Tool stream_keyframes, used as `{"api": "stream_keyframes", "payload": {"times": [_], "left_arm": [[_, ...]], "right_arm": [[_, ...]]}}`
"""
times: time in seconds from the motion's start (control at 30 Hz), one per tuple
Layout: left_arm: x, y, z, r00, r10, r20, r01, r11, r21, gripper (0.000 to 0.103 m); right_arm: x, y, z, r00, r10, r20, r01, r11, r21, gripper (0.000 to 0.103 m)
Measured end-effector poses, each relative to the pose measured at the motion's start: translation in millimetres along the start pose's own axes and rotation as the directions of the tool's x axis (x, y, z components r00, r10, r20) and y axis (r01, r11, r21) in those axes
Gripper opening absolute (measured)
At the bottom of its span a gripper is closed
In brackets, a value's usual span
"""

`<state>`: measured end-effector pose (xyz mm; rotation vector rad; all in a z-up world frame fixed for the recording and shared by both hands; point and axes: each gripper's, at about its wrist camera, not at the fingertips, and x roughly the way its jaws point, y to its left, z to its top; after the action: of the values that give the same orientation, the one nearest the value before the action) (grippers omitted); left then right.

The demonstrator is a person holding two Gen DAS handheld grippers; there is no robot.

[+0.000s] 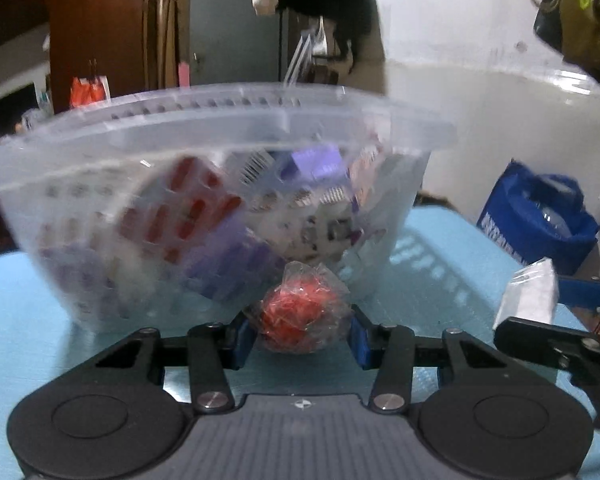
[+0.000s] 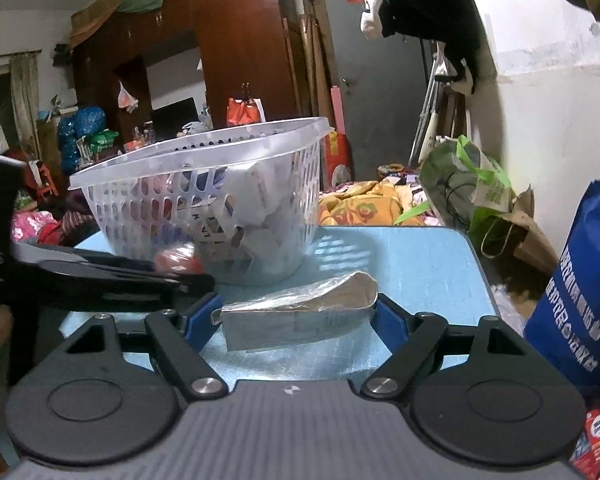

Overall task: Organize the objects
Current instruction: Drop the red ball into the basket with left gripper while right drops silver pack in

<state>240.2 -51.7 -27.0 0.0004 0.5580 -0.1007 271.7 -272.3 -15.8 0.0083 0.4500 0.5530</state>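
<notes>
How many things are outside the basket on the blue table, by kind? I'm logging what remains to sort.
Red ball wrapped in clear plastic, in the left gripper: 1
Silver foil packet, in the right gripper: 1
Total: 2, beside the clear perforated plastic basket.

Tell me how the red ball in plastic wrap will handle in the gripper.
The red ball is round, so it would probably roll if released on the table. Its crinkled clear wrap looks slick and loose, so it may slip between the left gripper fingers. It looks small and probably light.
</notes>
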Motion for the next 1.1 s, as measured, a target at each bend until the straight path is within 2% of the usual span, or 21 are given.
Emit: {"api": "stream_keyframes", "payload": {"times": [0.13,0.27,0.3,0.37,0.4,0.5,0.57,0.63,0.73,0.77,0.8,0.83,0.93,0.97,1.03,1.07,1.1], "left_arm": [[-42.5,21.8,-12.3,0.995,-0.038,0.09,0.04,0.999,-0.018,0.051],[-85.2,46.6,-30.0,0.984,-0.054,0.171,0.058,0.998,-0.022,0.051],[-95.7,51.7,-32.0,0.981,-0.041,0.192,0.044,0.999,-0.013,0.051],[-112.5,63.6,-26.5,0.972,-0.032,0.234,0.038,0.999,-0.019,0.051],[-120.4,70.1,-16.9,0.966,-0.037,0.256,0.047,0.998,-0.03,0.051],[-135.6,82.6,25.2,0.946,-0.025,0.323,0.046,0.997,-0.057,0.051],[-131.5,85.9,58.0,0.944,-0.02,0.33,0.035,0.999,-0.041,0.051],[-116.0,91.1,86.8,0.952,0.006,0.307,0.012,0.998,-0.057,0.052],[-83.5,100.9,111.2,0.971,0.008,0.239,0.012,0.997,-0.08,0.053],[-72.3,104.3,113.6,0.976,0.012,0.219,0.008,0.996,-0.088,0.056],[-61.7,105.7,115.2,0.979,0.011,0.202,0.007,0.996,-0.092,0.067],[-52.8,107.3,115.2,0.982,0.008,0.187,0.01,0.996,-0.092,0.078],[-38.9,118.2,108.5,0.989,0.018,0.146,0.004,0.99,-0.144,0.081],[-40.8,121.1,105.1,0.988,0.005,0.155,0.019,0.988,-0.151,0.083],[-51.1,120.6,96.9,0.98,-0.006,0.199,0.032,0.991,-0.126,0.099],[-59.5,121.1,90.1,0.977,-0.002,0.212,0.027,0.993,-0.115,0.103],[-67.9,121.0,85.0,0.974,0.001,0.226,0.025,0.993,-0.112,0.103]], "right_arm": [[-2.8,1.9,-0.9,1.0,0.003,0.021,-0.003,1.0,-0.012,0.083],[-21.7,9.6,-3.8,0.993,0.009,0.122,-0.008,1.0,-0.012,0.082],[-29.9,12.3,-2.2,0.986,0.078,0.144,-0.085,0.995,0.044,0.082],[-45.1,27.7,6.7,0.955,0.209,0.209,-0.225,0.973,0.055,0.082],[-52.7,42.1,16.1,0.948,0.198,0.25,-0.209,0.978,0.018,0.082],[-53.0,80.3,57.4,0.935,0.061,0.35,-0.027,0.994,-0.101,0.083],[-31.1,86.9,92.7,0.943,0.072,0.324,-0.036,0.993,-0.117,0.083],[-3.5,86.6,118.5,0.956,0.089,0.279,-0.06,0.992,-0.113,0.083],[37.4,86.7,137.5,0.973,0.012,0.232,0.017,0.992,-0.122,0.086],[49.4,86.8,138.9,0.974,0.003,0.225,0.027,0.991,-0.128,0.094],[57.9,86.4,138.6,0.976,-0.001,0.219,0.031,0.99,-0.134,0.103],[63.7,86.0,137.3,0.974,-0.009,0.225,0.041,0.99,-0.136,0.103],[66.6,78.6,131.5,0.98,-0.023,0.2,0.044,0.994,-0.101,0.103],[59.7,75.0,130.1,0.984,-0.015,0.179,0.03,0.996,-0.079,0.103],[49.2,72.4,129.8,0.988,0.003,0.152,0.005,0.999,-0.052,0.103],[40.1,71.9,127.7,0.989,0.005,0.15,0.003,0.999,-0.049,0.103],[30.7,72.7,125.6,0.988,-0.002,0.157,0.01,0.999,-0.051,0.103]]}}
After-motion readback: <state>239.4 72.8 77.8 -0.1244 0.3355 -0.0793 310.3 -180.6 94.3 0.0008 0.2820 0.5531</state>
